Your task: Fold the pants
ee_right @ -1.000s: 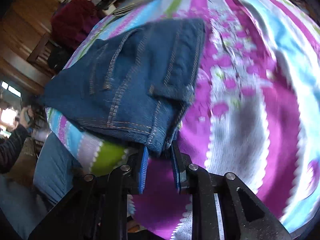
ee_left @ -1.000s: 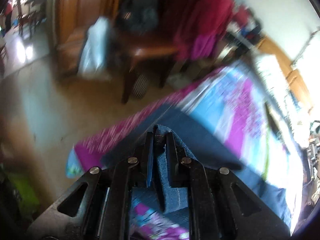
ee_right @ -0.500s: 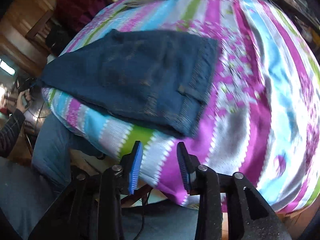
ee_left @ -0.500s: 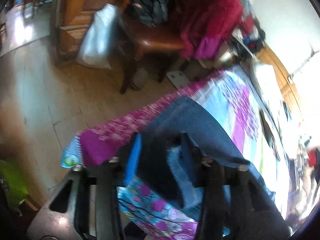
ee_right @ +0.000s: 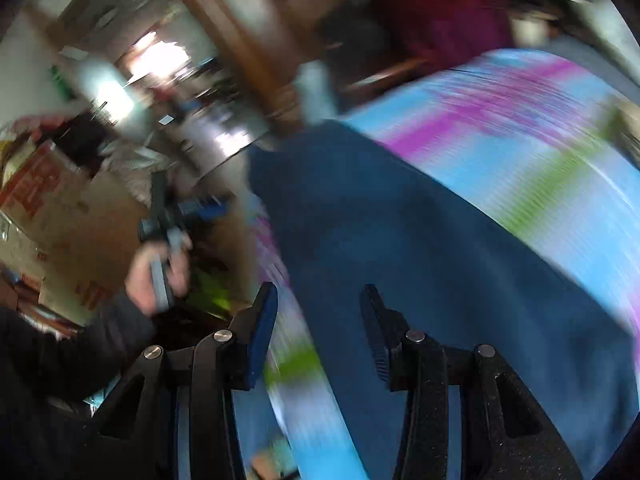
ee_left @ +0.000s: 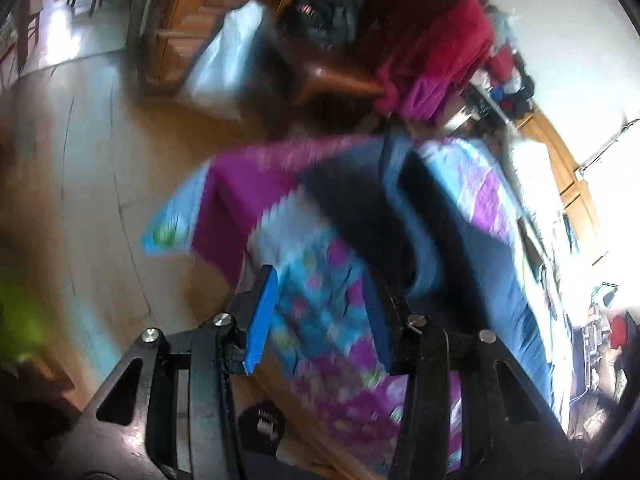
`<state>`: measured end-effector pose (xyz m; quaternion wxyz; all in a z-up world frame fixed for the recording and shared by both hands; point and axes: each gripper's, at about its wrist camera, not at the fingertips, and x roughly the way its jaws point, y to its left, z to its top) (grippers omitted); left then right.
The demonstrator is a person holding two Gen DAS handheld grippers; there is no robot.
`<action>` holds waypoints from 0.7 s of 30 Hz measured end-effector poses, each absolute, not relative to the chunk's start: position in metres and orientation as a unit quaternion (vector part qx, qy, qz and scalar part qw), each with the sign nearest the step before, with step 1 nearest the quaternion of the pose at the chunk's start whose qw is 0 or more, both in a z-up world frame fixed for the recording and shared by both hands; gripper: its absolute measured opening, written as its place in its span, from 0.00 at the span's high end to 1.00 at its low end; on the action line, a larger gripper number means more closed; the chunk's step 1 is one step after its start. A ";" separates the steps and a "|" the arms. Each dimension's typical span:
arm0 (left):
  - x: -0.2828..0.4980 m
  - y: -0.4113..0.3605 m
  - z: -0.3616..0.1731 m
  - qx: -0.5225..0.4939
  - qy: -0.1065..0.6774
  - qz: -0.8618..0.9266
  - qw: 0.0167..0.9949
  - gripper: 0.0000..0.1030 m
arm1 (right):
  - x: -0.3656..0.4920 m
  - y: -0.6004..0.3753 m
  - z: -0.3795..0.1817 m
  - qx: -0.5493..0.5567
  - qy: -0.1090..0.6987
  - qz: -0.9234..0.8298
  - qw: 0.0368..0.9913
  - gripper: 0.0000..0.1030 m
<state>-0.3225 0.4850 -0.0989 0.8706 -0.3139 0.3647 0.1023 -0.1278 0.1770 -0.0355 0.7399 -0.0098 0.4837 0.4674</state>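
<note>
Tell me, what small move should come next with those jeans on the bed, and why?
Probably bring one gripper back down to an edge of the jeans for another fold. Both the left gripper and the right gripper are open and hold nothing, and the jeans lie loose on the striped bedspread. The blur hides how neat the fold is.

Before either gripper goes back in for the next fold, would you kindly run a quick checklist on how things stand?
1. Left gripper open and empty: ok.
2. Right gripper open and empty: ok.
3. Jeans lying on the bedspread, not hanging from a gripper: ok.
4. Jeans folded flat, edges aligned: cannot tell, both views are blurred.
5. Cameras steady enough to pick a grasp point: not ok.
</note>
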 end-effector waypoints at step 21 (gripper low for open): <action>-0.267 0.427 -0.091 -0.259 0.364 -0.068 0.892 0.58 | -0.074 0.386 -0.053 -0.141 0.460 0.500 0.720 0.94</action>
